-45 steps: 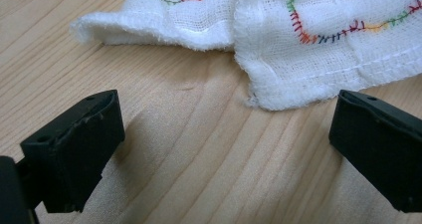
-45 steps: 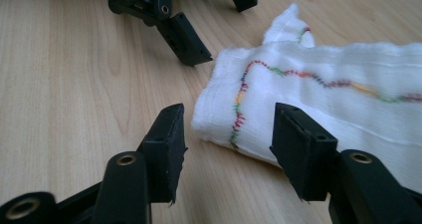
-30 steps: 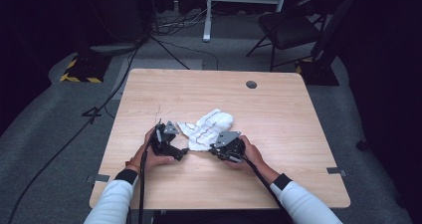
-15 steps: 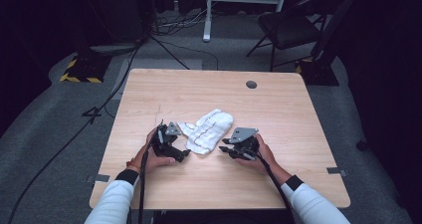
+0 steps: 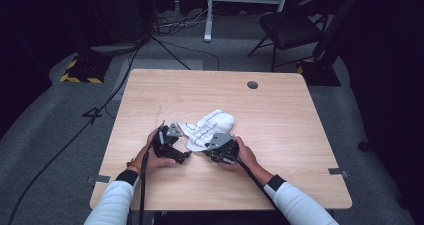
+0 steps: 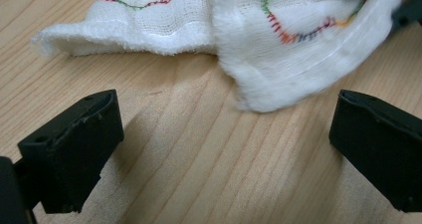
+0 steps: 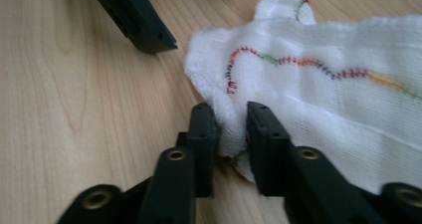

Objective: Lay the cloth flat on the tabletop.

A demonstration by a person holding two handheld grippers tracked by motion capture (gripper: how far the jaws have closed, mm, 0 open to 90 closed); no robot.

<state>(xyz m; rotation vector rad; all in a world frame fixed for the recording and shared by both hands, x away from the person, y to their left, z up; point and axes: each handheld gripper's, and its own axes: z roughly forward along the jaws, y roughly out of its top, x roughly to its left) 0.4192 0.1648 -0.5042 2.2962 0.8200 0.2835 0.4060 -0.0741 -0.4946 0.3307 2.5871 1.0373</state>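
From above, a white cloth [image 5: 207, 129] lies bunched near the table's [image 5: 280, 120] front edge, not yet folded. In the left gripper view, the left gripper [image 6: 224, 149] stands spread, empty, just short of it. In the right gripper view, the right gripper [image 7: 231, 129], having just been closing, pinches its hem.

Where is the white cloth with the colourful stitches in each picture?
High view: the white cloth lies mid-table, between the left gripper and the right gripper.
Left gripper view: along the top edge, beyond the open jaws.
Right gripper view: right half, its edge pinched between the jaws.
Shared landmark: the rainbow stitching.
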